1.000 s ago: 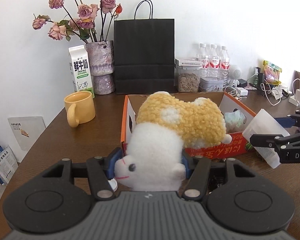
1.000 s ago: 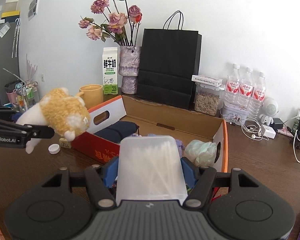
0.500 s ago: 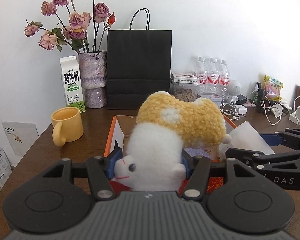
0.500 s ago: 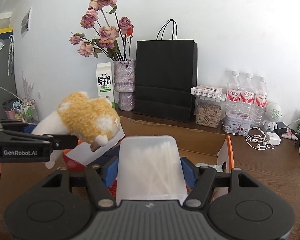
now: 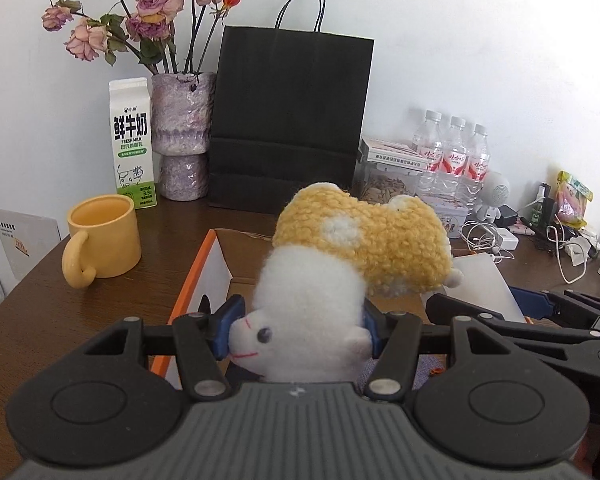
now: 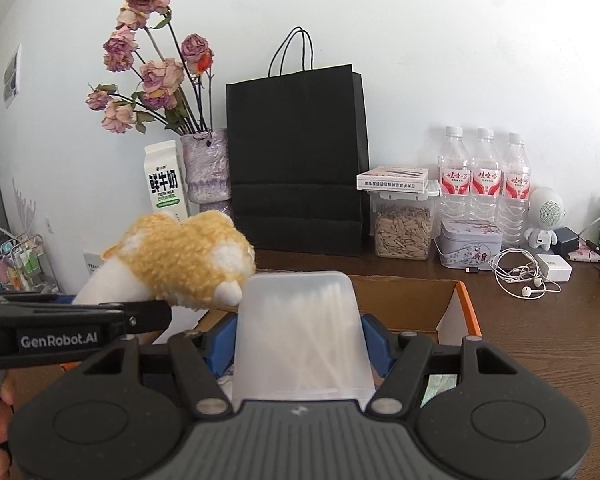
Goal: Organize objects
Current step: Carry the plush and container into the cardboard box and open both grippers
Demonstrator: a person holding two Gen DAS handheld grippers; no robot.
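Left tongs (image 5: 298,332) holding plush toy (image 5: 352,264), right tongs (image 6: 298,350) holding swab box (image 6: 300,332): lower both inside the cardboard box (image 6: 458,312) walls before releasing

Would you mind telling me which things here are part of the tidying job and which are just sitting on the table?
In the job:
- plush toy, clamped in the left gripper
- translucent cotton-swab box, clamped in the right gripper
- cardboard box beneath both

Just lying about:
- yellow mug
- milk carton
- black paper bag
- water bottles
- earphones
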